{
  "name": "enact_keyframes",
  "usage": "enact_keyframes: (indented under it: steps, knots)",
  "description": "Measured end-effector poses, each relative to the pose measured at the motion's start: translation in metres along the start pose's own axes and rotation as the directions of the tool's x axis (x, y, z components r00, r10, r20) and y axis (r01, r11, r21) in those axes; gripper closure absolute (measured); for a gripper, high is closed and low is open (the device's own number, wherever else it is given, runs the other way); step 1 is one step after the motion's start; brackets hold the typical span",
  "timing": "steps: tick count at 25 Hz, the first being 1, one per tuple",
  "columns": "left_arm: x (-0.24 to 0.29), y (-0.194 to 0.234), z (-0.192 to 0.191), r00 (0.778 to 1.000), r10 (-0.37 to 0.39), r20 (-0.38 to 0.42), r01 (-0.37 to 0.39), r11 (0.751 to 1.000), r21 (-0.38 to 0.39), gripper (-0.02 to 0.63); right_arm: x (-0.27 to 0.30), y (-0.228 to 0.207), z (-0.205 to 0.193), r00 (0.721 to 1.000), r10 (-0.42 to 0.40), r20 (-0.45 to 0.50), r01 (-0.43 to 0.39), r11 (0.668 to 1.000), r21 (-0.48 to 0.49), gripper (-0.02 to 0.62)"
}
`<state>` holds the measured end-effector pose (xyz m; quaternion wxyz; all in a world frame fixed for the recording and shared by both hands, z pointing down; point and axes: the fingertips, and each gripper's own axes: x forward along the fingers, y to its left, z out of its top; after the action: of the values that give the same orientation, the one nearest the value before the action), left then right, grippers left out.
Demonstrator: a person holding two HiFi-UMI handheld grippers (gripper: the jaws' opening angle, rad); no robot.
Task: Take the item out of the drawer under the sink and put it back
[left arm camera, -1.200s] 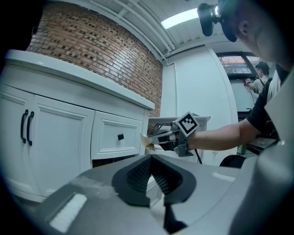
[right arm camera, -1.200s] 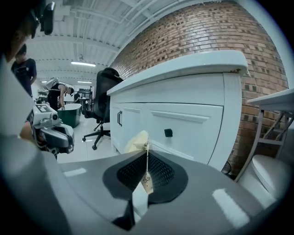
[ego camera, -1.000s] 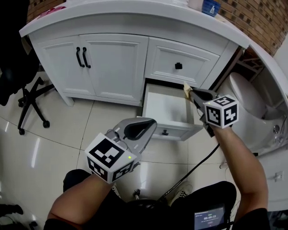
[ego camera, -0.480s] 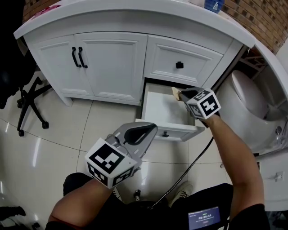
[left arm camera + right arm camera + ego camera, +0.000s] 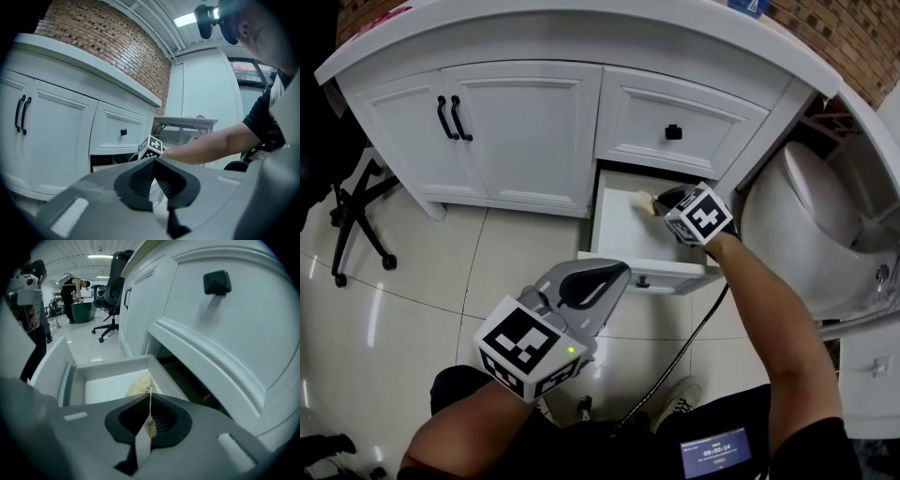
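White drawer (image 5: pixel 623 230); pale tan packet (image 5: pixel 138 386); black knob (image 5: pixel 673 132); red-brown brick-patterned wall (image 5: pixel 108 42); black-and-white square-patterned marker cube (image 5: pixel 698 214).

Brick wall (image 5: pixel 853 37), glossy pale tile floor (image 5: pixel 422 309), black office chair (image 5: pixel 115 284), ceiling strip light (image 5: pixel 185 19).

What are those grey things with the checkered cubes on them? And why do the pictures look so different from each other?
A person holds a grabbing tool in each hand, and the cubes are part of the tools. One picture comes from a camera on the person's head. It looks down at a white cabinet and its open drawer. The other two come from little cameras that ride on the tools and look along them. The right tool is over the drawer, pinching a thin tan packet. The left tool is shut with nothing in it, held away from the drawer.
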<state>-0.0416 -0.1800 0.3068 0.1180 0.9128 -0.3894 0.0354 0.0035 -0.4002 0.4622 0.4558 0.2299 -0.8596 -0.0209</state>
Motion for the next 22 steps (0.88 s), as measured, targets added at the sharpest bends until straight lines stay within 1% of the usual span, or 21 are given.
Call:
enact_keyframes:
  steps: [5,7,8,11,13,16,18,20,22]
  knots:
    - [0.002,0.002,-0.001,1.0,0.001,-0.005,-0.001,1.0,-0.008,0.601,0.024,0.012,-0.011,0.997,0.057,-0.06,-0.059,0.998,-0.039,0.581]
    - [0.003,0.002,-0.002,1.0,0.002,-0.011,-0.002,1.0,-0.01,0.601,0.029,0.018,-0.009,0.995,0.083,-0.062,-0.086,0.995,-0.05,0.58]
    - [0.004,0.002,-0.002,1.0,0.0,-0.012,0.0,1.0,-0.011,0.601,0.031,0.02,-0.008,0.993,0.095,-0.064,-0.098,0.994,-0.052,0.58]
    - [0.004,0.001,-0.003,1.0,-0.007,-0.012,0.007,1.0,-0.015,0.601,0.034,0.021,-0.019,0.987,0.116,-0.111,-0.121,0.992,-0.039,0.576]
    - [0.004,0.001,-0.003,1.0,-0.008,-0.011,0.007,1.0,-0.015,0.601,0.033,0.019,-0.021,0.986,0.114,-0.118,-0.119,0.992,-0.035,0.56]
    - [0.003,0.001,-0.002,1.0,-0.004,-0.011,0.004,1.0,-0.009,0.601,0.027,0.019,-0.017,0.99,0.103,-0.099,-0.107,0.994,-0.035,0.56]
    - [0.002,0.001,-0.002,1.0,0.001,-0.011,-0.001,1.0,-0.006,0.601,0.02,0.017,-0.013,0.993,0.081,-0.085,-0.085,0.995,-0.047,0.56]
    - [0.0,0.002,-0.002,1.0,0.007,-0.011,-0.007,1.0,-0.001,0.601,0.008,0.014,-0.005,0.997,0.049,-0.052,-0.051,0.997,-0.052,0.56]
    - [-0.001,0.003,-0.002,1.0,0.015,-0.013,-0.014,1.0,0.006,0.601,-0.009,0.011,0.008,1.0,0.014,0.005,-0.014,0.999,-0.047,0.561]
